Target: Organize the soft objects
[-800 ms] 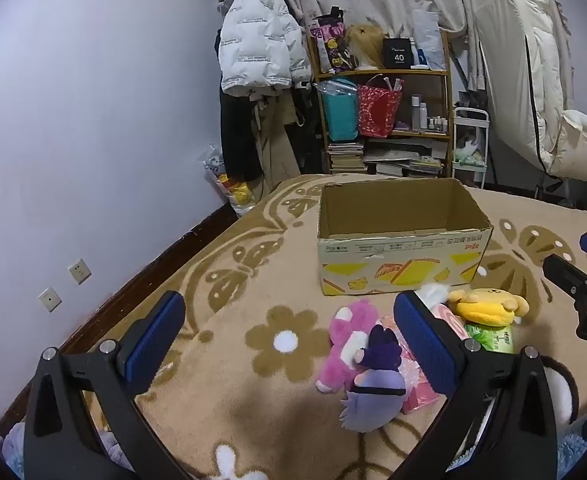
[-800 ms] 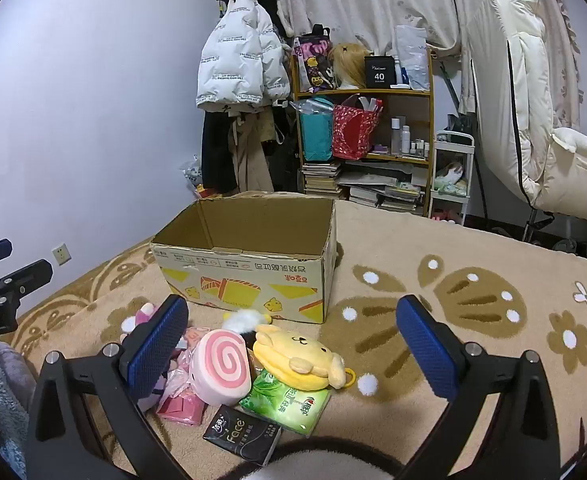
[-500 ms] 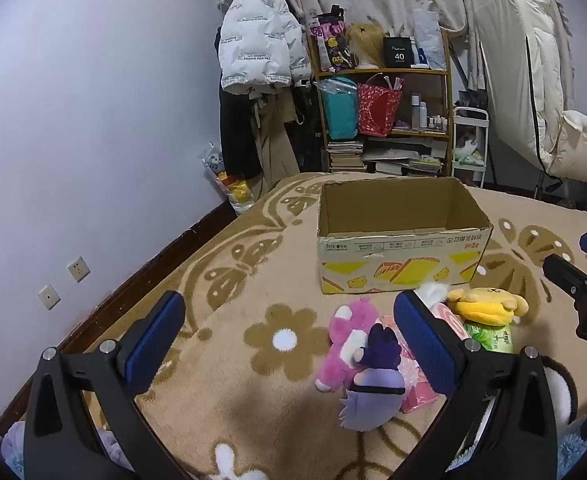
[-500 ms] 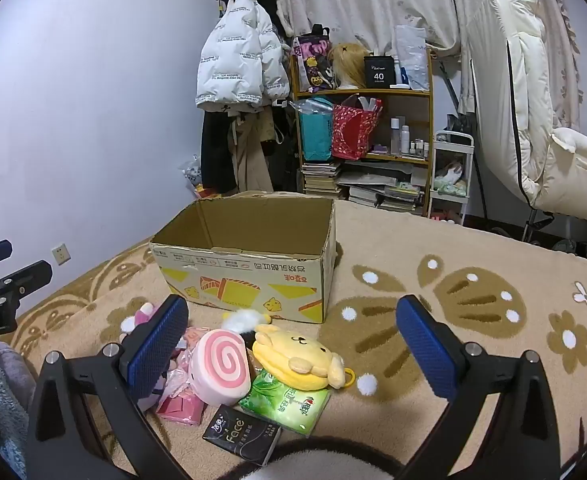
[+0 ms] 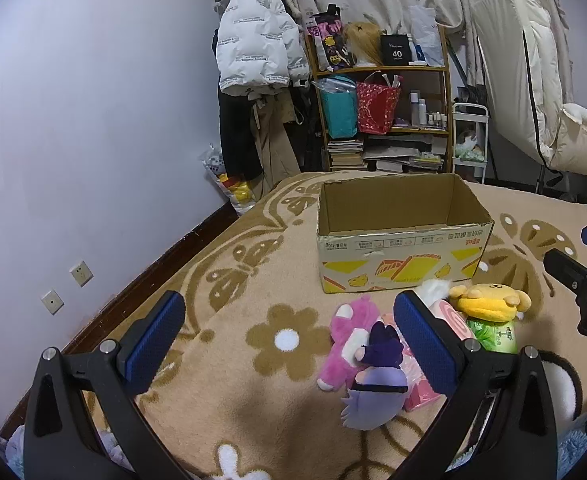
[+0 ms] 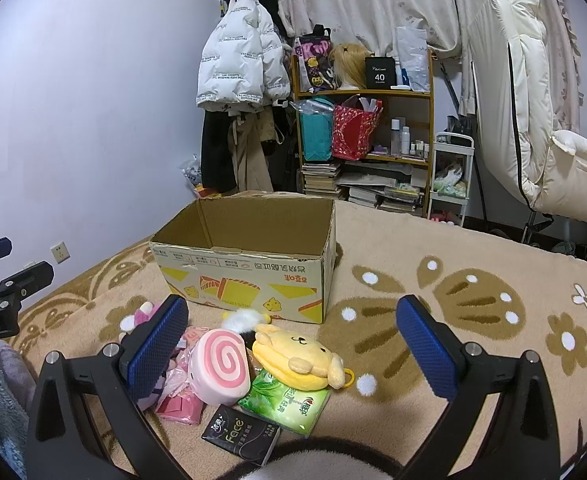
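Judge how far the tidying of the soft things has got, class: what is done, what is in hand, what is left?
Done: nothing that shows; no toy is visible inside the cardboard box. In hand: nothing; the left gripper and right gripper are both open. Left: the whole pile in front of the box, including the yellow plush, swirl cushion, pink plush and purple plush.

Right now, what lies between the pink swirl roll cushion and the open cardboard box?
In the right wrist view, a white fluffy toy lies between the pink swirl roll cushion and the open cardboard box.
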The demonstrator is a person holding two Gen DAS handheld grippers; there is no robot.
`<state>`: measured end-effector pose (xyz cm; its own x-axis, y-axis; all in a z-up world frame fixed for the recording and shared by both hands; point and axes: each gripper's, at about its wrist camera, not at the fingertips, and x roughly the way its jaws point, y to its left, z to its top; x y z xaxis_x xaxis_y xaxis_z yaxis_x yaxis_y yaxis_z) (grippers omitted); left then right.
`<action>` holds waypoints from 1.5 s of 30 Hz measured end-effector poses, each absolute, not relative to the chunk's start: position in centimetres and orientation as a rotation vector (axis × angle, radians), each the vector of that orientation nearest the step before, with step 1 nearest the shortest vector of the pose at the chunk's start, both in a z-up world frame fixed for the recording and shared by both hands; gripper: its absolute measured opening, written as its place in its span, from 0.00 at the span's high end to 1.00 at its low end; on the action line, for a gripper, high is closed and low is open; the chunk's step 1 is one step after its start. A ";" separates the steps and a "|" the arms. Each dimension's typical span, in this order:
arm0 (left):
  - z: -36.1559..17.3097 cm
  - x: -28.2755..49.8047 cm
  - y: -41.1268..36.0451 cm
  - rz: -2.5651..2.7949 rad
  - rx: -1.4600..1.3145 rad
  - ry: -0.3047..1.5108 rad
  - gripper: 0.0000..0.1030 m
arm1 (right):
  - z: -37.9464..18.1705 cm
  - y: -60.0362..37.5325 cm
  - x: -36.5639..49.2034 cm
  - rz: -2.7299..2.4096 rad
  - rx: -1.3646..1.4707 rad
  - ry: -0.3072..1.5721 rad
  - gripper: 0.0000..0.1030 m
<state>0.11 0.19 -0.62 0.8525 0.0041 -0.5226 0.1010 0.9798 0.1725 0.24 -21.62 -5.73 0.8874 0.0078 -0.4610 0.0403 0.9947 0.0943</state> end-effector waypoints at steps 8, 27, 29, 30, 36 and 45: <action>-0.4 0.1 -0.1 -0.047 0.206 0.546 0.00 | -5.8 -21.6 0.3 -0.017 0.101 0.480 0.00; -0.3 0.0 -0.1 -0.048 0.212 0.545 0.00 | -5.8 -21.6 0.3 -0.016 0.099 0.481 0.00; -0.4 0.0 -0.1 -0.046 0.211 0.545 0.00 | -5.8 -21.6 0.4 -0.016 0.098 0.482 0.00; -0.4 0.0 -0.1 -0.046 0.211 0.544 0.00 | -5.8 -21.6 0.4 -0.016 0.098 0.482 0.00; -0.4 0.0 0.0 -0.039 0.213 0.541 0.00 | -5.9 -21.6 0.4 -0.016 0.097 0.483 0.00; -0.4 0.0 0.0 -0.038 0.213 0.542 0.00 | -5.9 -21.5 0.4 -0.016 0.097 0.483 0.00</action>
<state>-0.01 -0.02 -0.44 0.8567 0.0207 -0.5155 0.0915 0.9773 0.1913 0.37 -21.54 -5.87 0.8856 0.0078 -0.4644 0.0382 0.9952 0.0896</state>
